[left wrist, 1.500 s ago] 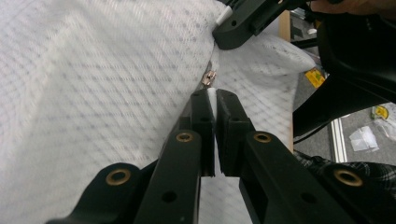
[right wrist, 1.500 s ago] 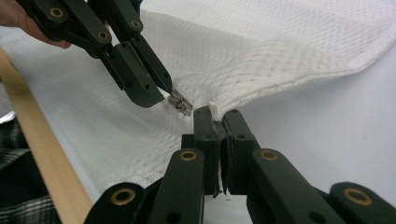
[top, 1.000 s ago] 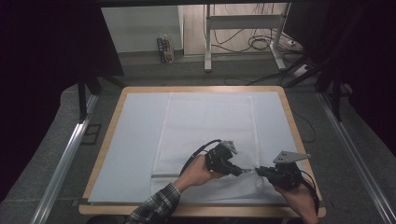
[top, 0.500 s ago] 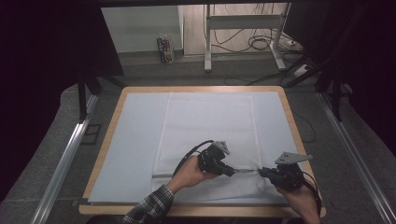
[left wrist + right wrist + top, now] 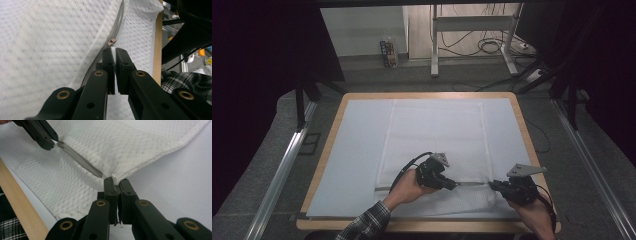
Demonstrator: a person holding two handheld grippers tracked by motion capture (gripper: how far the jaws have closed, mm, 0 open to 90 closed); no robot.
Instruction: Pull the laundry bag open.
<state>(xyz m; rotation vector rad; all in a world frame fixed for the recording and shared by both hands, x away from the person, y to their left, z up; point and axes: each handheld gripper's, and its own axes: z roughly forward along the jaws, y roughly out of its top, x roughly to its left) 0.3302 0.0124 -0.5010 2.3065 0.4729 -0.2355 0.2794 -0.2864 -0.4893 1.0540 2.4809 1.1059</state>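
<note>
At the near edge of the table (image 5: 332,150), the soft, light white mesh cover (image 5: 437,135) lies flat, left gripper (image 5: 451,184) clamped on its zipper pull tab (image 5: 111,41), right gripper (image 5: 492,185) pinching the cover's corner, both sound holds for limp fabric.

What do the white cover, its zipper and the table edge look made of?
White cover: a knit or mesh fabric, matte, going by the diamond weave and soft folds. Zipper: grey tape, with a shiny slider that looks like metal. Table edge: light wood or wood-look laminate, smooth; grain is too faint to tell.
</note>
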